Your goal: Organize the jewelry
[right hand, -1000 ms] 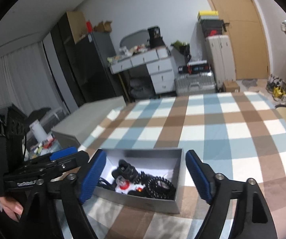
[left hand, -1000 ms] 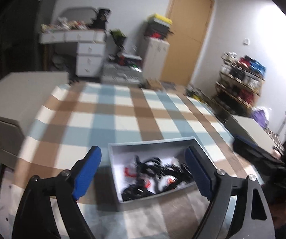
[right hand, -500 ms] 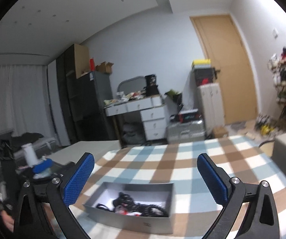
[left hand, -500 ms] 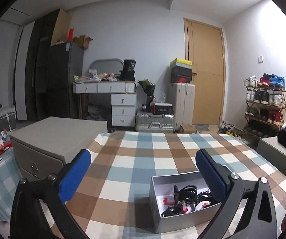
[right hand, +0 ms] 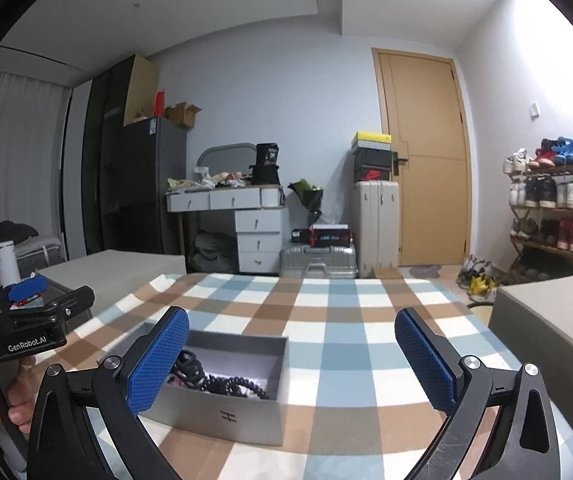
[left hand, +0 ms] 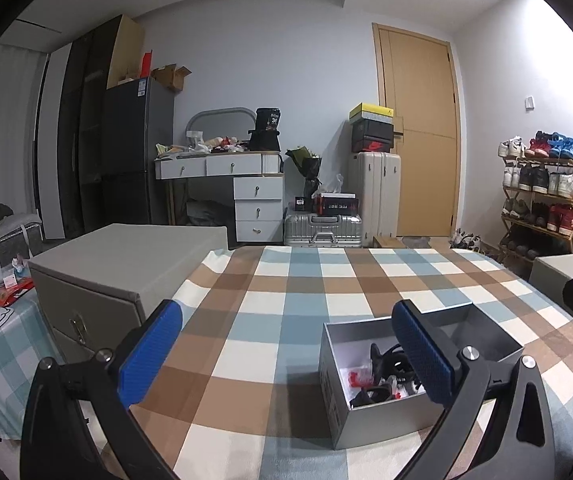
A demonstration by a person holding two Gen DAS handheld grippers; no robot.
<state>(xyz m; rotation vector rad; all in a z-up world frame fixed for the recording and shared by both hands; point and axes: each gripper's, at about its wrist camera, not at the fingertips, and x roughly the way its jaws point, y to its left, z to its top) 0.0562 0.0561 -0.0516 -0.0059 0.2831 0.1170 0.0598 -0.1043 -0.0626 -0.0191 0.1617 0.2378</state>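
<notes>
While nothing is gripped, both claws [left hand: 282,354] [right hand: 292,358] wide apart

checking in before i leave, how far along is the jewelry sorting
Nothing looks done: the jewelry lies jumbled in the open grey box on the checked cloth. Nothing in hand: left tongs and right tongs are open and empty. All the sorting is left.

Both grippers' jaws wider, views tilted up, box [left hand: 418,364] now lower-right in left view
</notes>
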